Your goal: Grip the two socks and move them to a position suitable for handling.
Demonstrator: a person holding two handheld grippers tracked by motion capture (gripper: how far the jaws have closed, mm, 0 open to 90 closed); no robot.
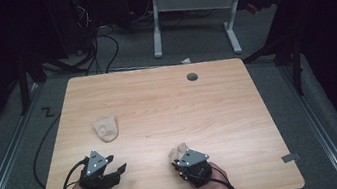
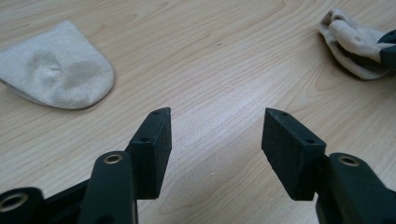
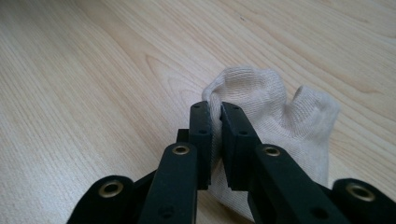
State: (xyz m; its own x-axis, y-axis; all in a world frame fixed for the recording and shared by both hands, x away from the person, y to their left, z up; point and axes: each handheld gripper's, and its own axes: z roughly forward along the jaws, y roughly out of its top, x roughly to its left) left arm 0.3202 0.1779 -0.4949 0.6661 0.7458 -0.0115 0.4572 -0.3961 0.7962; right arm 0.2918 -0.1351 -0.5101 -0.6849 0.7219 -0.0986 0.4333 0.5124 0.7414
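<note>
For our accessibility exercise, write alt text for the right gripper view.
The right hand-held gripper is pinching a fold of a cream sock, its two black jaws nearly together on the fabric. The sock lies crumpled on a light wooden table.

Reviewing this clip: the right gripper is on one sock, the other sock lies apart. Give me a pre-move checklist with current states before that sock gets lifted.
1. Right gripper pinching a fold of the near sock: ok, fabric sits between the closed jaws.
2. Depth of that pinch: cannot tell; just a thin fold shows between the pads.
3. Left gripper free: ok, jaws wide open, nothing between them.
4. Second sock clear of both grippers: ok, lying flat and apart.
5. Table space ahead: ok, bare wood.
</note>
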